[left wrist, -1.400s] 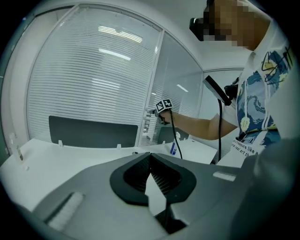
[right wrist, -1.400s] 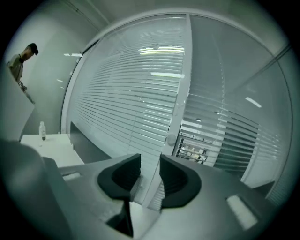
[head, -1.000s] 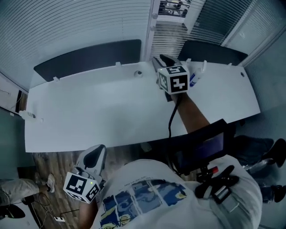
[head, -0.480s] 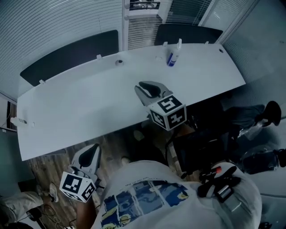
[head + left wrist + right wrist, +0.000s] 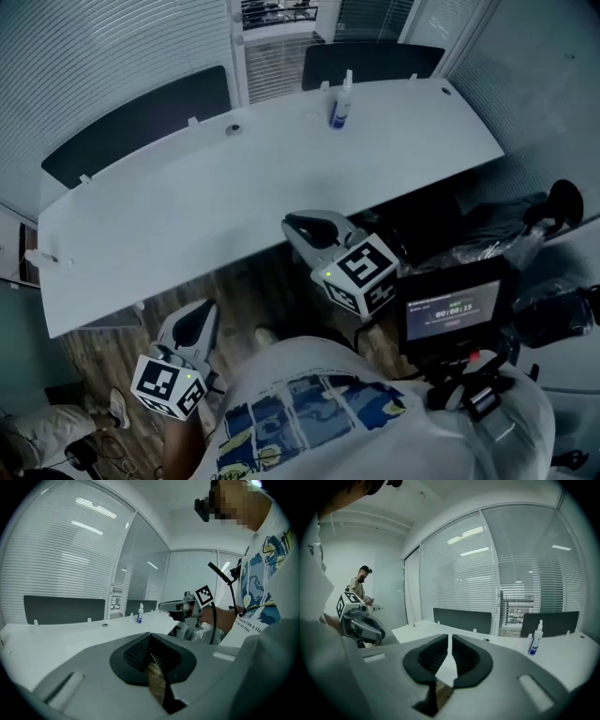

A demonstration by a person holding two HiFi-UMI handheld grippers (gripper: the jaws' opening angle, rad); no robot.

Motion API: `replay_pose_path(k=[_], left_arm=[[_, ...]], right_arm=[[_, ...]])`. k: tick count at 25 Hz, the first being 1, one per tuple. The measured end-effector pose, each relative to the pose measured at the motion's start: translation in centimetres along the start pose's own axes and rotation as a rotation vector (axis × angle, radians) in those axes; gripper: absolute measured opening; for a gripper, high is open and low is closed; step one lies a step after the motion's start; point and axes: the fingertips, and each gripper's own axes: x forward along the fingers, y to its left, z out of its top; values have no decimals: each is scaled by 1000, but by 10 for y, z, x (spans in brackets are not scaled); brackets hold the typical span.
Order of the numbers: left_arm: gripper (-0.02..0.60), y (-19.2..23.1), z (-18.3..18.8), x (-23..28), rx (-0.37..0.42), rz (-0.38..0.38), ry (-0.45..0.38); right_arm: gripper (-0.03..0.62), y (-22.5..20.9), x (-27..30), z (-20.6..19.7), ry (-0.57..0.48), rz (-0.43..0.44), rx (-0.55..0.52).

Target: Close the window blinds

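Closed-slat window blinds (image 5: 112,37) run along the wall behind the white desk (image 5: 187,216). A narrow pane (image 5: 274,58) between them still shows through its slats. My right gripper (image 5: 305,225) hovers at the desk's near edge, far from the blinds. Its jaws have just been closing, stand a thin slit apart (image 5: 449,644) and hold nothing. My left gripper (image 5: 199,317) hangs low over the wood floor, shut and empty (image 5: 150,641). In the right gripper view the blinds (image 5: 459,573) fill the far wall.
A spray bottle (image 5: 339,101) stands at the desk's far edge between two dark divider panels (image 5: 141,117). Black bags and a chair (image 5: 511,220) crowd the right side. A small screen (image 5: 452,307) hangs at my chest. Another person (image 5: 360,585) stands far off.
My right gripper has drawn back from the desk's far edge by the blinds to its near edge. The left gripper stays low beside me, and the desk has shifted in view.
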Motion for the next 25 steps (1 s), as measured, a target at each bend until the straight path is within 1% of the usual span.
replay_pose_path(k=[6, 8, 12, 16, 19, 25], left_arm=[[6, -61, 13, 11, 13, -25, -3], [6, -72, 9, 17, 18, -33, -4], [6, -97, -2, 21, 4, -44, 3], [6, -126, -9, 17, 7, -43, 28], [6, -145, -12, 13, 10, -46, 33], [6, -186, -20, 0, 12, -27, 37]], right_arm=[[21, 7, -64, -6, 2, 16, -27], [18, 7, -74, -15, 13, 20, -35], [12, 14, -95, -26, 2, 36, -27], [8, 23, -123, -30, -2, 47, -25], [5, 29, -140, -36, -4, 57, -27], [3, 43, -180, -42, -28, 79, -37]])
